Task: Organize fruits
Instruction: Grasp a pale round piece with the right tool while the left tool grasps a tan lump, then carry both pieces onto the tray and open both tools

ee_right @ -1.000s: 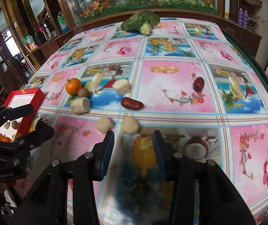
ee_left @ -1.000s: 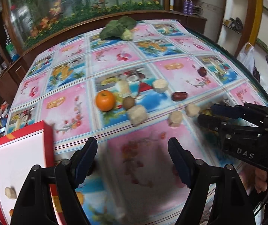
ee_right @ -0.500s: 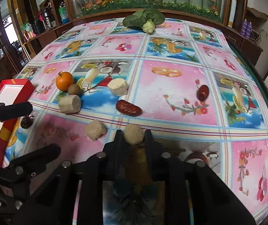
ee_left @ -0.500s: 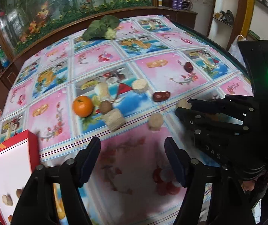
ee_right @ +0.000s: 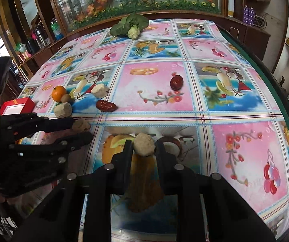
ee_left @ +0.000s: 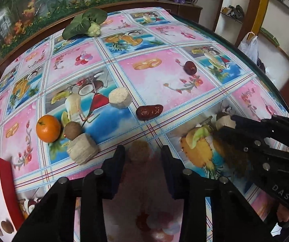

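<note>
- Since a second ago, both my grippers have dropped toward the table: my right gripper went from hanging open over the printed cloth to closing on a beige chunk, and my left has slid forward off the red box.
- Left wrist view: my left gripper sits at a middling width, fingers either side of a blurred tan chunk just ahead of the tips; nothing is held yet. Left of that chunk lie a ridged beige piece, a brown ball and an orange; beyond it a long red date.
- Right wrist view: my fingers are narrow, pressed on the beige chunk's sides.
- I judge this the picking step, with the right grasp about done. Next I should lift it and carry it leftward to the box, while the left closes.
- Only the left view shows fruit already inside the box; only the right shows the grasp itself.
</note>
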`<state>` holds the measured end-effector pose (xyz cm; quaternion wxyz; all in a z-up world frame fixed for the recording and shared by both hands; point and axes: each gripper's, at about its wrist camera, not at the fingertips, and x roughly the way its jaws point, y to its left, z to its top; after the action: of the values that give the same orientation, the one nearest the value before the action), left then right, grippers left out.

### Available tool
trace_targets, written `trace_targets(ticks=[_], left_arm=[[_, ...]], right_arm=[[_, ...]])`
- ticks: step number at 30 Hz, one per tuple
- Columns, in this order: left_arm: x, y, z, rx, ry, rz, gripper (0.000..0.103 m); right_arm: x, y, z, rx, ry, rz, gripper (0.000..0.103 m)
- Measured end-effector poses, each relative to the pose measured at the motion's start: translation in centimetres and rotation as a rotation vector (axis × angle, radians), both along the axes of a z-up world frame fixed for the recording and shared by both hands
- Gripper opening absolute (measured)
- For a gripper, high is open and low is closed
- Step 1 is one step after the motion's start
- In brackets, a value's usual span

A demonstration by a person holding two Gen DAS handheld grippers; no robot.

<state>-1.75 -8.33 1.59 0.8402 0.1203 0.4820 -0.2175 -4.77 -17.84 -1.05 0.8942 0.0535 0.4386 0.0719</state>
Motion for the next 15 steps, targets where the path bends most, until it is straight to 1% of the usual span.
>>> trace_targets(ticks=[1,2,3,7,9,13,15], left_arm=[[0.0,0.0,0.0,-0.003,-0.002,0.001,0.031],[0.0,-0.1,0.0,-0.006,-0.006,-0.004,0.024],[0.0,-0.1,0.0,-0.014,-0.01,-0.015,0.021],[-0.2,0.0,0.0,-0.022,-0.022,-0.019,0.021],[-0.4,0.5,0.2,-0.038,-0.021,0.0,0.021],[-1.9,2.2,1.9,-0.058,-0.075,0.022,0.02],[-3.0,3.9,3.1,-0.075,-0.1,0.048,0.02]], right_arm=[[0.0,-0.1,0.0,0.006,0.0,0.0,0.025],[-0.1,-0.1,0.0,0.016,0.0,-0.002,0.025],[-0.1,-0.2,0.0,0.02,0.0,-0.003,0.025],[-0.4,0.0,0.3,0.029,-0.01,-0.01,0.025],[-0.5,0.1,0.5,0.033,-0.013,-0.01,0.025],[-0.6,1.1,1.2,0.048,-0.019,0.011,0.025],[-0.6,1.9,1.7,0.06,-0.024,0.031,0.025]])
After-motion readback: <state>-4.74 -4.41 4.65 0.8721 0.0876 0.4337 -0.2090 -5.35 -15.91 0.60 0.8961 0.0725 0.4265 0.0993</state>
